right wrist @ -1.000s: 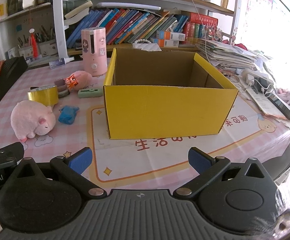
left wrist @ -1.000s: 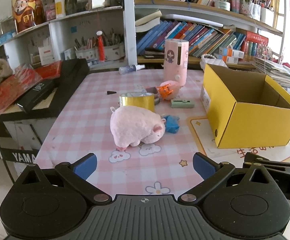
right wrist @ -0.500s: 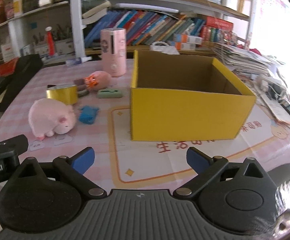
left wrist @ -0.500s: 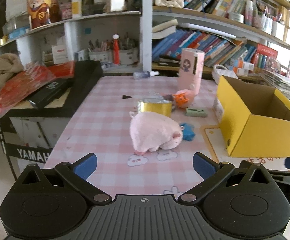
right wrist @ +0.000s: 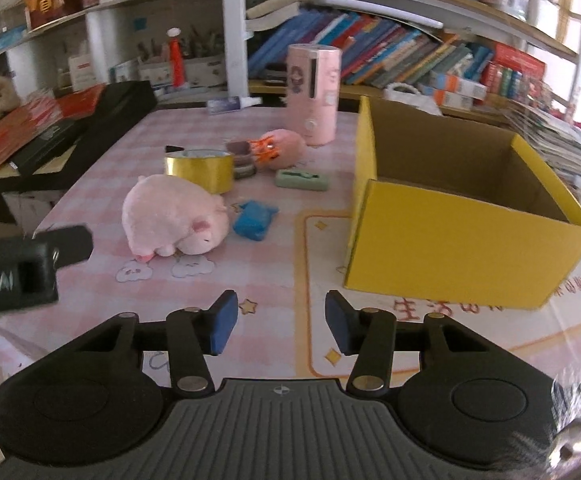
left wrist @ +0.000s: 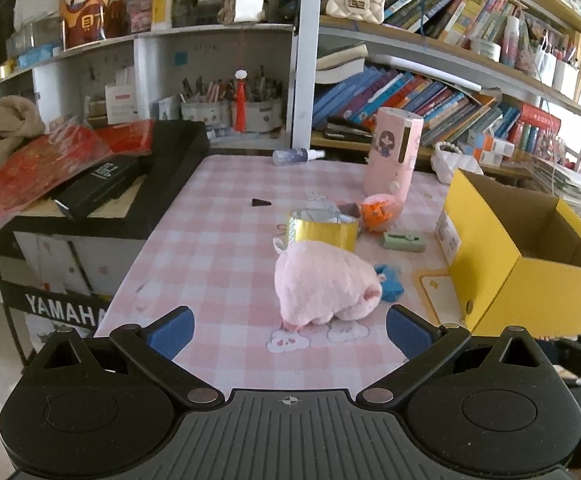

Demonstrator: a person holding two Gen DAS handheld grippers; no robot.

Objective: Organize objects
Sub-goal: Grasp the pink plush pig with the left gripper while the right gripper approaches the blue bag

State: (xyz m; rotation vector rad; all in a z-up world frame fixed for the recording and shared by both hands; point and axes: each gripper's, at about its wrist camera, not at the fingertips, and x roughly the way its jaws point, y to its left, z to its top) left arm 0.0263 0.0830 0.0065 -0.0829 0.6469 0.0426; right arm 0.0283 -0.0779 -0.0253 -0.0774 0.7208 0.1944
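While both tools hang low over the near edge of the pink-checked surface (left wrist: 218,240), neither grips anything. Left tool (left wrist: 290,326): jaws spread wide, empty, blue pads (left wrist: 172,330) to either side of the view. Right tool (right wrist: 278,322): jaws partly drawn in but with a clear gap, nothing between them; the left tool's black body shows at the left edge of the right wrist view.

Nearest item is the pink plush pig (left wrist: 324,286), lying on its side just ahead of the left tool, apart from the pads. Blue soft toy (right wrist: 254,220) sits just beside the pig's snout, toward the box. Behind the pig, touching or nearly so, a gold tape roll (right wrist: 200,170). Green flat case (right wrist: 301,179) lies between the roll and the box. Orange-faced pink plush (right wrist: 280,148) a bit farther back, with small stacked dark tape rolls (right wrist: 242,160) next to it. Tall pink cylinder (right wrist: 314,94) stands upright behind those. Small spray bottle (left wrist: 296,156) lies at the far edge.

Yellow cardboard box (right wrist: 466,236) stands open-topped on the right on a printed mat (right wrist: 410,344), interior looks bare. Bookshelves (left wrist: 430,92) behind; black keyboard case (left wrist: 162,168) off to the left.
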